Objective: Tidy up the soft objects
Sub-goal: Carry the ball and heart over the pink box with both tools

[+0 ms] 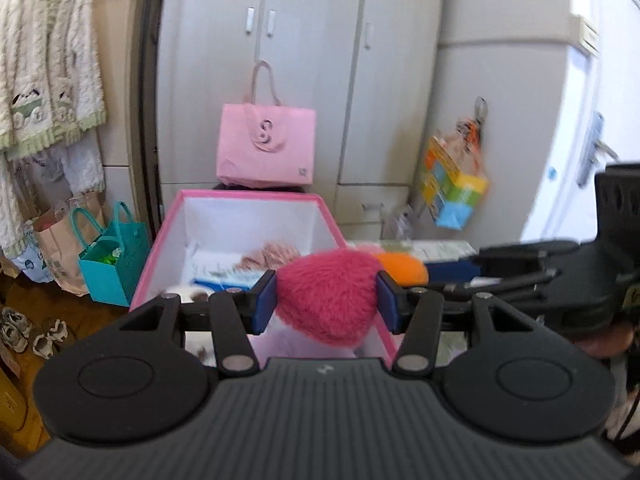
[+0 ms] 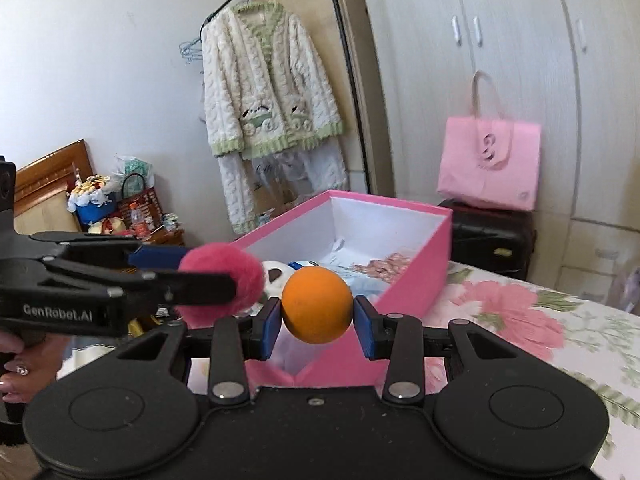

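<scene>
My left gripper (image 1: 326, 300) is shut on a fluffy pink pompom ball (image 1: 328, 294) and holds it over the near end of the open pink box (image 1: 160, 240). My right gripper (image 2: 317, 322) is shut on a smooth orange ball (image 2: 317, 304), also above the near end of the pink box (image 2: 420, 276). The two grippers are side by side; the pink pompom (image 2: 224, 280) shows left of the orange ball, and the orange ball (image 1: 402, 266) shows right of the pompom. The box holds a pink knitted item (image 2: 384, 266), a black-and-white plush (image 2: 276, 274) and other soft things.
The box stands on a floral bedspread (image 2: 520, 320). A pink tote bag (image 1: 266, 144) sits on a black case (image 2: 492, 236) behind it, before white wardrobe doors (image 1: 312, 40). A teal bag (image 1: 112, 264) and shoes (image 1: 28, 330) are on the floor at left. A cardigan (image 2: 264, 84) hangs nearby.
</scene>
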A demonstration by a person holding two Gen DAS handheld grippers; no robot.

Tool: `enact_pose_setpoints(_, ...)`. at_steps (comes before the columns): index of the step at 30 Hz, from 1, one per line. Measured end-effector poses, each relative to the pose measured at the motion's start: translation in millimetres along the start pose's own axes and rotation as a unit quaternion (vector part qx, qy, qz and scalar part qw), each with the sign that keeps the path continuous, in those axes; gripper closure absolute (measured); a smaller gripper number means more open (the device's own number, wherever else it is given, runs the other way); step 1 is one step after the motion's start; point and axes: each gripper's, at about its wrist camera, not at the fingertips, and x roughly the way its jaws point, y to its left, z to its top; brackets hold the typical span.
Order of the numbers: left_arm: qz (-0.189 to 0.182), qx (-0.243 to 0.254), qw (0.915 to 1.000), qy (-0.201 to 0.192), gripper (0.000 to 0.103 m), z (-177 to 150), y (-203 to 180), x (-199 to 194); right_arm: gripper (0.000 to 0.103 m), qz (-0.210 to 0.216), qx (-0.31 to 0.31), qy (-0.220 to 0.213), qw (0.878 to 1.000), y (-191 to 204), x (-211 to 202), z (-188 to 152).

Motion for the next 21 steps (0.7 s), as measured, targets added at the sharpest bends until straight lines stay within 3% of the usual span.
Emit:
enact_pose_setpoints(5,0.029,-0.021,0.9993,0.003,0.052,19,26,39,0.058,-0.003,-0.009,0.014,1.0,-7,38,21)
enact_pose_setpoints(14,0.079,-0.052,0.9944,0.048,0.053,35,57,107,0.058,-0.011,-0.038,0.068,0.997,-25,117,48)
enact_pose_setpoints(21,0.084,-0.071,0.9916,0.068,0.051,35,68,127,0.058,-0.024,-0.068,0.093,0.993,-26,150,50)
